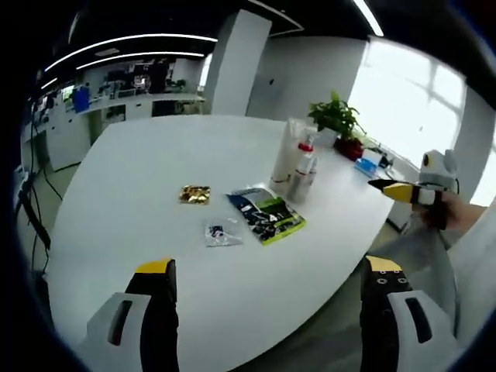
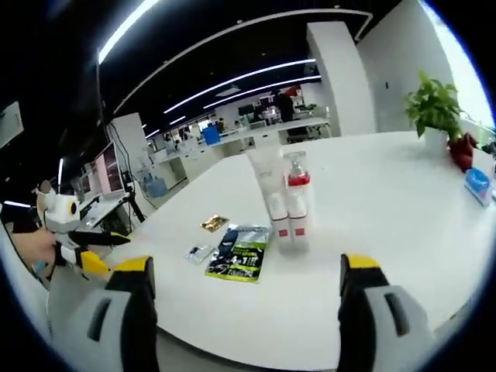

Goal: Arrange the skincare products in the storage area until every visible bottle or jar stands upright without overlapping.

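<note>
Both tongs are held wide open above the near edge of the white table, nothing between the jaws of either. In the left gripper view, the left gripper is seen with its yellow-tipped jaws far apart at the bottom, and the skincare bottles are found at about one o'clock from it, well beyond the jaws. They stand upright in a tight cluster, touching one another: a tall white tube and a clear bottle with a red collar can be made out. Just beside them, toward seven o'clock, a green-and-black packet lies flat, with a small clear sachet near it and a gold sachet a little further back. A potted plant is seen behind the bottles near the table's far edge.

In the right gripper view, the right gripper is likewise spread open, and the same bottles stand at twelve o'clock, upright, with red bands low on two of them. The other gripper is caught at three o'clock in the left gripper view, held off the table edge in a hand.
</note>
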### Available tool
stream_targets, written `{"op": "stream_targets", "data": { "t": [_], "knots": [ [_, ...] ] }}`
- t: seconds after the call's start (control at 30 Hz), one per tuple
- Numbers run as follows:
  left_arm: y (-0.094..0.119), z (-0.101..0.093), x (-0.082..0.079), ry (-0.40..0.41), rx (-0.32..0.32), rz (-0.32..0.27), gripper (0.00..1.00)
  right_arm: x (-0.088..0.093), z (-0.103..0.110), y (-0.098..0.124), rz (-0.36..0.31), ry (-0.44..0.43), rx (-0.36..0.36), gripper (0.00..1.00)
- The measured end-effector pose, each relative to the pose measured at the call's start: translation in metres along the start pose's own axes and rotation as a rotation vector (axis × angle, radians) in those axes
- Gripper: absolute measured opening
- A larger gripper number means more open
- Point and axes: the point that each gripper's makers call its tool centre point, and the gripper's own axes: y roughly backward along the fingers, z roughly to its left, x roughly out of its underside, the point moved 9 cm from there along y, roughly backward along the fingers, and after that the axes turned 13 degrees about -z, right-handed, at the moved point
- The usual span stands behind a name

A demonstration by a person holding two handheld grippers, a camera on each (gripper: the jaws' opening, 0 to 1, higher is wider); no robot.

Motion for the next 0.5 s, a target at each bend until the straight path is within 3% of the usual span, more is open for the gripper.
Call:
{"op": "stream_targets", "data": {
  "t": [0.1,0.2,0.5],
  "knots": [
    [0.0051,0.0002,0.0055,-0.012,-0.008,0.026,0.97,0.0006,-0.0018,-0.0004,-0.002,-0.009,0.012,1.0],
    [0.003,-0.001,0.001,-0.021,-0.006,0.007,0.97,0.0012,-0.0025,-0.0006,-0.001,-0.017,0.015,1.0],
    [0.0001,-0.0009,0.0038,-0.015,-0.006,0.023,0.97,0.0022,-0.0016,-0.0011,0.005,-0.015,0.009,1.0]
  ]
}}
